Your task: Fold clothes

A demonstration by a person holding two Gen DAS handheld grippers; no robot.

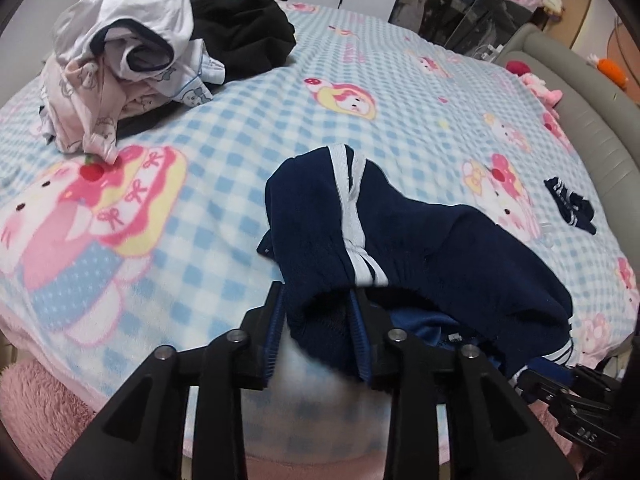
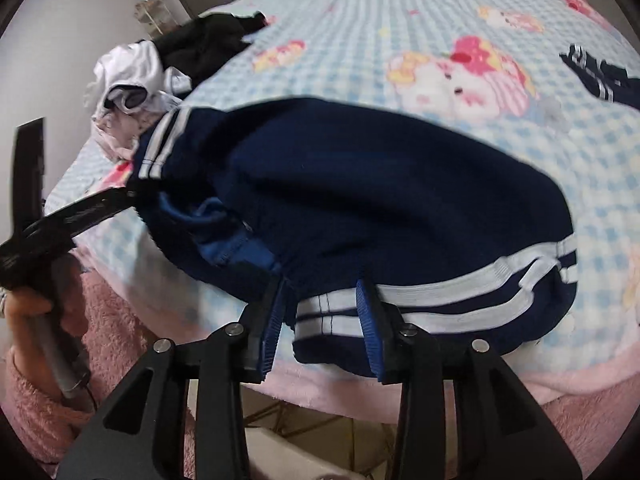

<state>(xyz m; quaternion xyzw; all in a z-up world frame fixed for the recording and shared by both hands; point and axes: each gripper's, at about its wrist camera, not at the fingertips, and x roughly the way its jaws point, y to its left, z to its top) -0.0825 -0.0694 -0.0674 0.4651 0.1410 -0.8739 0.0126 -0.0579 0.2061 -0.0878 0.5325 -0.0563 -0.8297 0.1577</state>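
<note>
Left wrist view: the left tool has its two blue-padded fingers spread with a bunched edge of the navy knit garment with white stripe trim lying between them; the pads stand apart and do not visibly pinch, so I judge it loosened around the cloth, not clamped. Right wrist view: the right tool likewise straddles the striped hem of the same garment, with its fingers set wide and the cloth passing between them; whether either pad presses the fabric I cannot tell for certain, but the gap reads as released.

Placement judgement: both tools sit at the near edge of the garment, one at each end, which suits spreading or drawing an edge over for a fold. The garment lies rumpled on the blue-and-white checked fleece blanket with cartoon cat prints, near the bed's front edge, with a lighter blue lining showing at its opening. The scene would fit either a garment being laid out or one mid-fold.

Count: two tools; one navy garment in hand; one heap of white, pale pink and black clothes at the far left; one small navy striped piece lying apart to the right, possibly socks.
</note>
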